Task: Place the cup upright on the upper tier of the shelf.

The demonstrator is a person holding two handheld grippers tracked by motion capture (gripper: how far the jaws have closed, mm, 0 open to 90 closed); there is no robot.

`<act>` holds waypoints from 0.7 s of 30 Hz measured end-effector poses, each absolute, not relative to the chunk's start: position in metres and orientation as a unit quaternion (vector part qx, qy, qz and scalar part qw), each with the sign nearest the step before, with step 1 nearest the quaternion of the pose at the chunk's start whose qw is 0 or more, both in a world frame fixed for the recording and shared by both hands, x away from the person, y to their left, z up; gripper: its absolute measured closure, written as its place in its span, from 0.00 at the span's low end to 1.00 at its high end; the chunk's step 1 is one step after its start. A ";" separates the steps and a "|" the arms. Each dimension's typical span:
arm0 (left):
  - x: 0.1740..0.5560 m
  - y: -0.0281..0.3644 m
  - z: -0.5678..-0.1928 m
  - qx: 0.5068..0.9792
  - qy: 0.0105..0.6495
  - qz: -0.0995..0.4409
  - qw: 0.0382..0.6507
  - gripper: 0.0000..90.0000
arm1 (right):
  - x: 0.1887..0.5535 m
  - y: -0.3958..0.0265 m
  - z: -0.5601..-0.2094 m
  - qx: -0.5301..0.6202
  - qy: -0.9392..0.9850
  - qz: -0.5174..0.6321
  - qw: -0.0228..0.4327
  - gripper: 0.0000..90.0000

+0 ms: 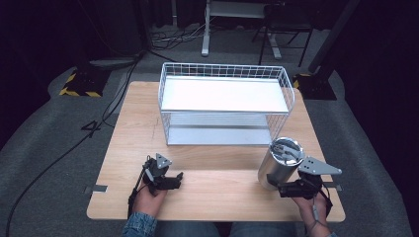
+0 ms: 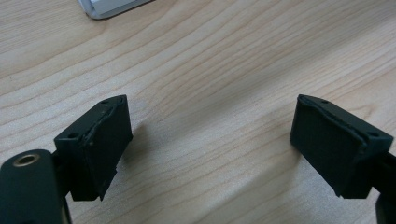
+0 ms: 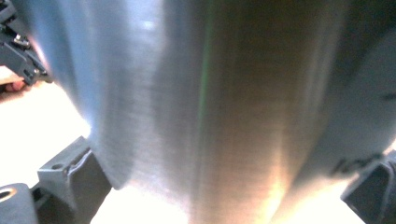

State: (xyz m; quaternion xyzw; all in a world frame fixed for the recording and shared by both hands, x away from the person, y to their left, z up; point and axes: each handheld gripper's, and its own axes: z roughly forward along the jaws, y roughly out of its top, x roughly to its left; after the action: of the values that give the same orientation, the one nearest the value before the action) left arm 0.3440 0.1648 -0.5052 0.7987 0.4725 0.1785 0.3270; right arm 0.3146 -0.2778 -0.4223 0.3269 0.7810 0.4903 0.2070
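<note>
The steel tumbler (image 1: 277, 164) sits at about five o'clock on the tabletop (image 1: 128, 148), tilted so that its lidded top leans away from the person and its base points toward the near edge. The right claw (image 1: 282, 189) grips it low on the body: in the right gripper view the brushed metal wall (image 3: 201, 102) stands between the two black jaws, which are spread wide and pressed against its sides. The person's right hand (image 1: 312, 205) holds that claw from the near edge.

At about twelve o'clock from the tumbler, just beyond it, stands a white wire basket (image 1: 225, 74) with a white upper shelf and a grey base plate, taking up the far middle of the tabletop.

At about seven o'clock on the tabletop, well apart from the tumbler, the left claw (image 1: 180, 177) lies low over the wood in the left hand (image 1: 148, 197). In the left gripper view its jaws gape wide with nothing but bare wood grain (image 2: 210, 93) between them.
</note>
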 end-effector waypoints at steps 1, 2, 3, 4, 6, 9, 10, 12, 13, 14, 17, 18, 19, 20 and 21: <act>0.344 0.165 -0.505 0.799 0.472 0.181 0.326 0.15 | 0.316 -0.278 -0.418 0.329 0.781 0.490 0.206 0.04; 0.344 0.165 -0.505 0.799 0.472 0.181 0.326 0.15 | 0.317 -0.278 -0.416 0.330 0.780 0.491 0.206 0.04; 0.344 0.165 -0.505 0.797 0.474 0.180 0.328 0.15 | 0.320 -0.279 -0.412 0.331 0.779 0.493 0.203 0.04; 0.344 0.165 -0.505 0.797 0.474 0.181 0.327 0.16 | 0.321 -0.279 -0.409 0.331 0.778 0.494 0.202 0.04; 0.344 0.165 -0.505 0.797 0.475 0.180 0.328 0.16 | 0.323 -0.279 -0.403 0.331 0.777 0.495 0.202 0.04; 0.344 0.165 -0.505 0.797 0.474 0.181 0.327 0.16 | 0.326 -0.278 -0.390 0.329 0.776 0.497 0.207 0.04; 0.344 0.165 -0.505 0.797 0.474 0.181 0.327 0.16 | 0.327 -0.278 -0.386 0.329 0.775 0.498 0.207 0.04; 0.344 0.165 -0.505 0.797 0.474 0.181 0.327 0.16 | 0.330 -0.278 -0.380 0.329 0.774 0.503 0.202 0.04; 0.344 0.165 -0.505 0.797 0.474 0.181 0.327 0.16 | 0.332 -0.278 -0.376 0.328 0.772 0.507 0.197 0.04; 0.344 0.165 -0.505 0.797 0.474 0.181 0.327 0.16 | 0.335 -0.278 -0.372 0.329 0.772 0.508 0.194 0.04; 0.344 0.165 -0.505 0.797 0.475 0.181 0.327 0.16 | 0.339 -0.278 -0.364 0.329 0.774 0.502 0.200 0.04; 0.344 0.165 -0.505 0.797 0.475 0.181 0.327 0.16 | 0.340 -0.277 -0.362 0.329 0.774 0.501 0.203 0.04; 0.344 0.165 -0.505 0.796 0.476 0.180 0.327 0.16 | 0.341 -0.277 -0.360 0.327 0.775 0.500 0.205 0.04; 0.344 0.165 -0.505 0.796 0.475 0.181 0.327 0.16 | 0.341 -0.277 -0.357 0.326 0.775 0.501 0.207 0.04; 0.344 0.165 -0.505 0.797 0.475 0.181 0.327 0.16 | 0.341 -0.276 -0.353 0.324 0.775 0.502 0.207 0.04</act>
State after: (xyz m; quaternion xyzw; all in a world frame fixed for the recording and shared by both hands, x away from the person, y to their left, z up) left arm 0.3443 0.1650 -0.5052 0.7965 0.4751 0.1814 0.3269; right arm 0.3415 -0.2761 -0.3530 0.3240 0.7746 0.5022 0.2071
